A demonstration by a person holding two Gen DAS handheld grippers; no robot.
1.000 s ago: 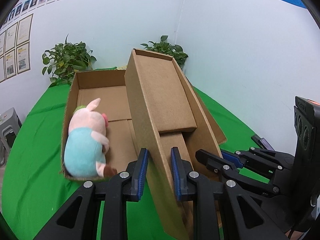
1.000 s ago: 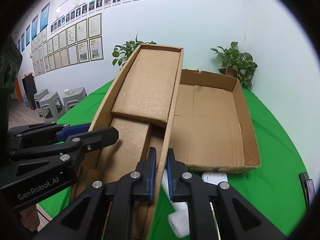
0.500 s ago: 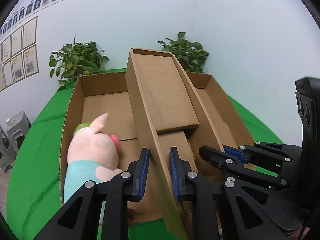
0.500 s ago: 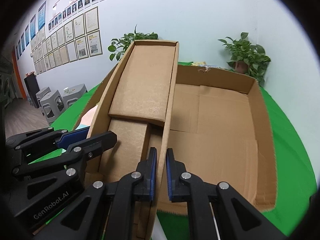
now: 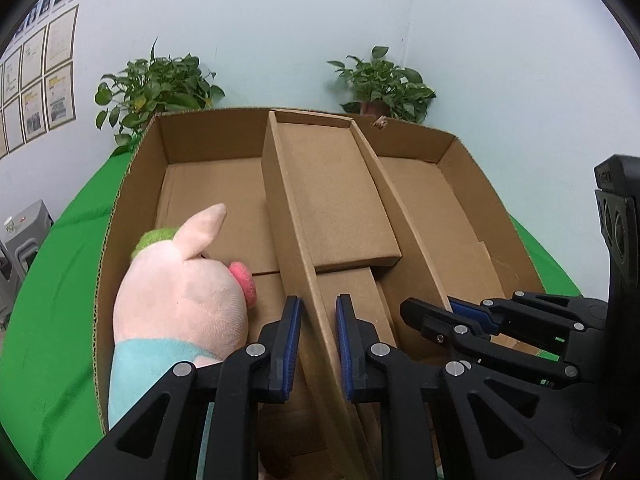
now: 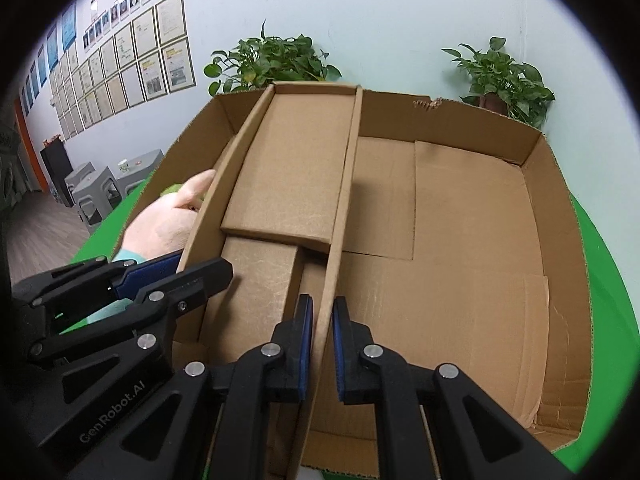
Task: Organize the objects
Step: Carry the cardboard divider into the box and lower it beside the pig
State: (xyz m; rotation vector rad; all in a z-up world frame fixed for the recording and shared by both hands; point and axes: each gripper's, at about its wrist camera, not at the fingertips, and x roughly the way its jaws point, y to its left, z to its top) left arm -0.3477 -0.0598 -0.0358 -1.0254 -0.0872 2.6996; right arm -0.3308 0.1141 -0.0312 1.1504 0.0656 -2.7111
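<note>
green table [image 5: 56, 280] underneath it all, and sitting right on it, one big open cardboard box [image 5: 136, 184]. right-wrist view shows the same green surface [image 6: 604, 280] wrapping round the box's far wall [image 6: 564, 216].

Left wrist view looks forward and down along its gripper [image 5: 316, 344], close over the near end of the narrow cardboard tray [image 5: 332, 192]. Right wrist view does likewise from the tray's other wall [image 6: 340, 216]. Both share tray, large cardboard box [image 6: 556, 184], plush pig [image 5: 180, 296], two potted plants.
</note>
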